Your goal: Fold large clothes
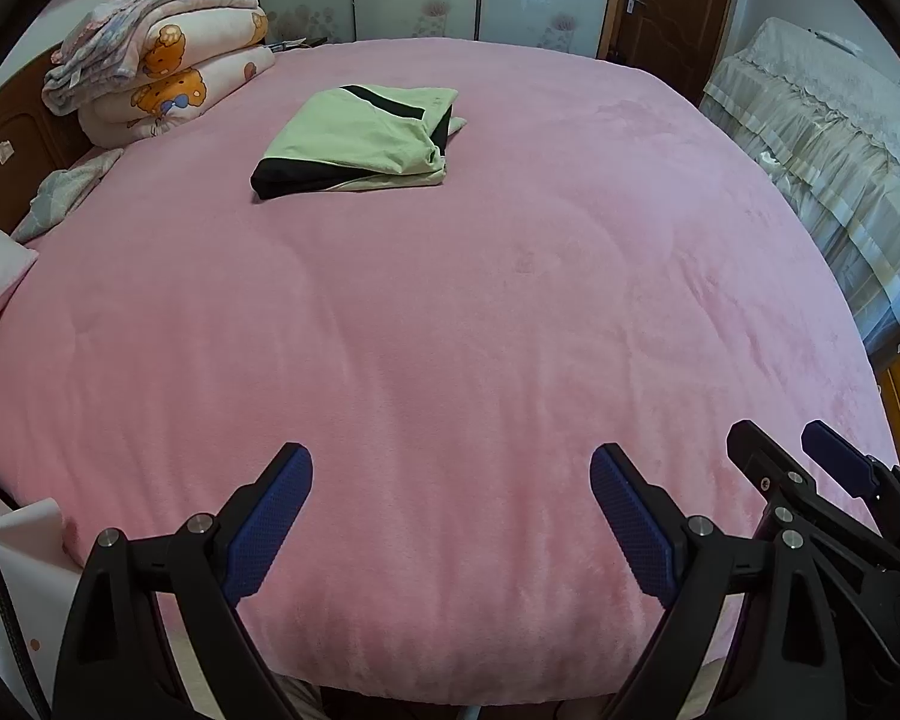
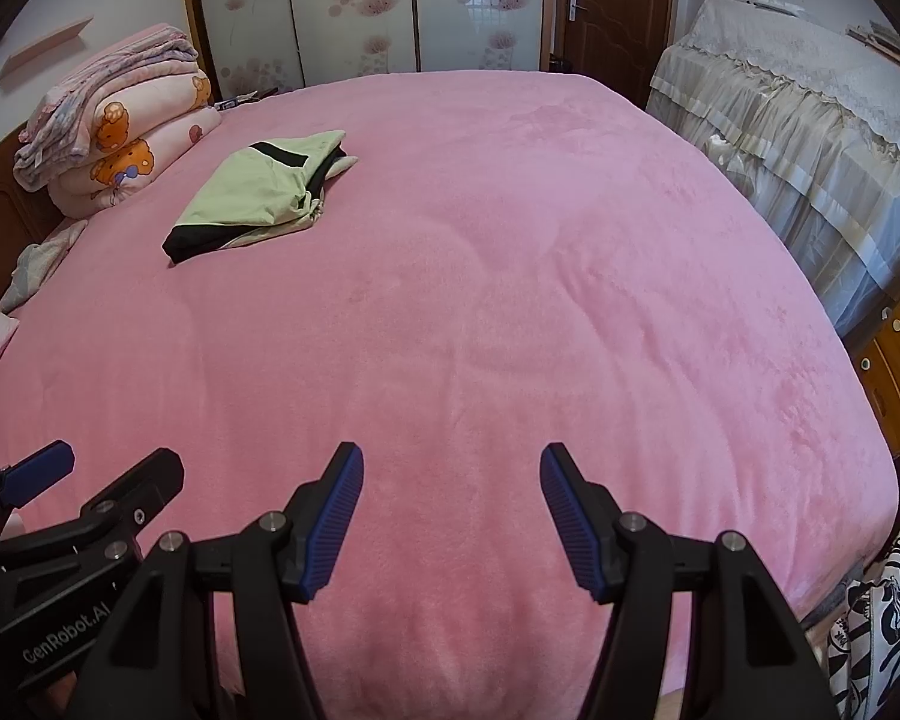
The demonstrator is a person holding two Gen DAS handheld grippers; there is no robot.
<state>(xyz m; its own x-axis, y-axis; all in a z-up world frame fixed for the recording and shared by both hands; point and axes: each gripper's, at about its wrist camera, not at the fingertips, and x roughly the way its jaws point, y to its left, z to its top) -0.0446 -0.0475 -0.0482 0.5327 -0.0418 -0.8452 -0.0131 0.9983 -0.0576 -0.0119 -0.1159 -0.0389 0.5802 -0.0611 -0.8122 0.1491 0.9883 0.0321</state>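
1. The folded garment (image 1: 360,141) lies on the far left part of the bed, well apart from both grippers. Its long axis runs from the near-left corner, where a black band shows, toward the far right, where the stacked edges bunch up.
2. It rests flat on the pink blanket (image 1: 450,330) that covers the whole bed (plush, with faint pressed marks).
3. Near the garment, at the head of the bed on the left, a pile of folded quilts (image 1: 162,66) with orange cartoon figures leans against the dark wooden headboard (image 1: 12,162).
4. Beyond the bed stand pale floral sliding panels (image 2: 354,6) and a brown door (image 2: 615,12); on the right a piece of furniture wears a lace-trimmed cover (image 2: 810,120), with wooden drawers (image 2: 894,360) below it.
5. The garment is pale green with black strips across the top and near corner, and a cream layer peeps out beneath.
6. The left gripper (image 1: 450,516) hangs over the near edge of the blanket, fingers spread, nothing between them.
7. The right gripper (image 2: 450,516) is just beside it, likewise spread and empty.
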